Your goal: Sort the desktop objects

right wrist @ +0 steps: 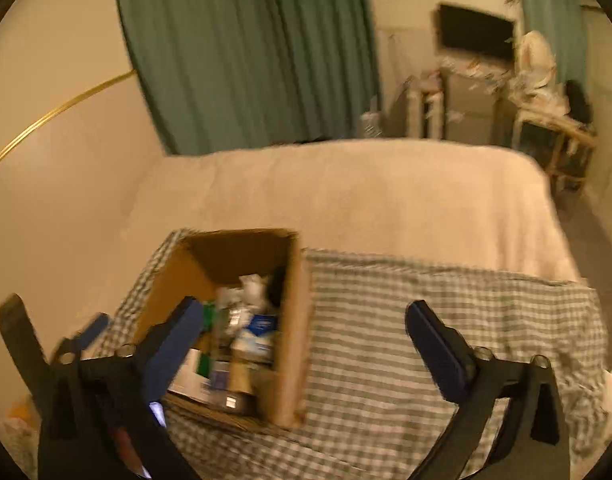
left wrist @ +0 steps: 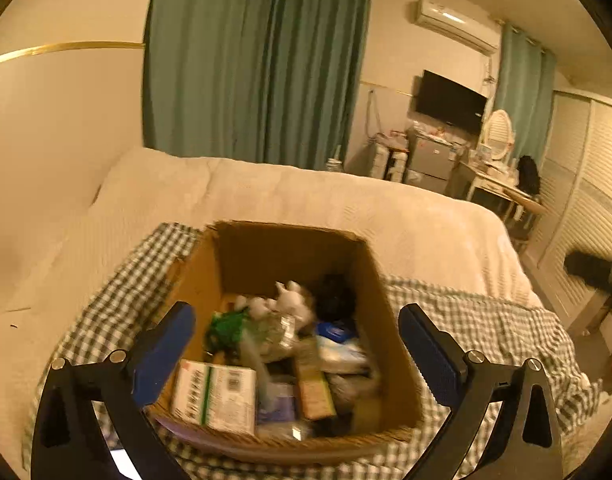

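Gaping empty: left gripper (left wrist: 296, 344), right gripper (right wrist: 304, 338)

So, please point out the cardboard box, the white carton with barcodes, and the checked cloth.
cardboard box (left wrist: 266, 252): left wrist view, inner back wall.
white carton with barcodes (left wrist: 216, 396): left wrist view, top face.
checked cloth (right wrist: 385, 340): right wrist view, bare middle.

Brown open cardboard box (left wrist: 242, 256): matt, rough-edged paperboard.
Green-and-white checked cloth (right wrist: 405, 320): soft woven fabric.
Cream bed cover (left wrist: 306, 200): textured quilted cloth.
Blue gripper pads (left wrist: 433, 352): matt, black plastic arms.
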{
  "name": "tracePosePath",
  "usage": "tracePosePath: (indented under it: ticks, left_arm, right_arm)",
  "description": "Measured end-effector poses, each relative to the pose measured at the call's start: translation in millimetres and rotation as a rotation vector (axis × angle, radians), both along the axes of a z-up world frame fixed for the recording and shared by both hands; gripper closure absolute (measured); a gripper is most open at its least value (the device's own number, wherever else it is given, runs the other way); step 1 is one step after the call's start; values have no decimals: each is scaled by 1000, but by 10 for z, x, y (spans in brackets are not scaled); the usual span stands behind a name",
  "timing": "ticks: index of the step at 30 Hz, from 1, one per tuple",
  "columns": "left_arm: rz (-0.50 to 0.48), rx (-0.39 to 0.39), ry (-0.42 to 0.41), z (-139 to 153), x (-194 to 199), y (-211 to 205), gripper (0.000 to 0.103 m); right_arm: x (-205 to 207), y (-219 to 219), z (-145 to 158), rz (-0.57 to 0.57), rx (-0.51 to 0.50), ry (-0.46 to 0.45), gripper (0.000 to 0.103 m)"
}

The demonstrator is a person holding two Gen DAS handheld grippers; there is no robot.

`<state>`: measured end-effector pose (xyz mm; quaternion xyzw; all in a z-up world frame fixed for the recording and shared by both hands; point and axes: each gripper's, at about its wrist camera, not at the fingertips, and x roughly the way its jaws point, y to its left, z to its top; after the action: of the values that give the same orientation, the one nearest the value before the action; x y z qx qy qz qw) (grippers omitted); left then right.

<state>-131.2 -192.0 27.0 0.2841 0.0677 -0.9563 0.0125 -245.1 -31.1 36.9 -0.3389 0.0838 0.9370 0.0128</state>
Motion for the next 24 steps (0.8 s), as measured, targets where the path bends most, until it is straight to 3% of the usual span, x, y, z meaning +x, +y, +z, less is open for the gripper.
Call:
tracePosePath:
  ticks: [4, 7, 8, 11, 15, 18, 24]
  left_arm:
    - [-16, -58, -69, -267, 63, 350, 0]
    - [-27, -87, -84, -529, 148, 585, 0]
    - [-24, -79, -82, -590, 182, 626, 0]
    - [-28, -72, -84, -611, 182, 714, 0]
    - [-28, -122, -52, -554, 228, 798, 0]
    - [-25, -149, -42, -540, 237, 814, 0]
    - [-8, -132, -73, -606, 202, 772, 0]
  right_arm:
    - [381, 272, -321, -66, 11, -1, 0]
    - [344, 441, -720, -111, -14, -152, 0]
    - [342, 482, -743, -115, -28, -152, 0]
    - [353, 495, -790, -122, -7, -104, 0]
    - [308, 437, -927, -94, 22, -100, 0]
    - [293, 460, -1027, -111, 26, -115, 0]
    - [281, 544, -1152, -124, 29, -151, 0]
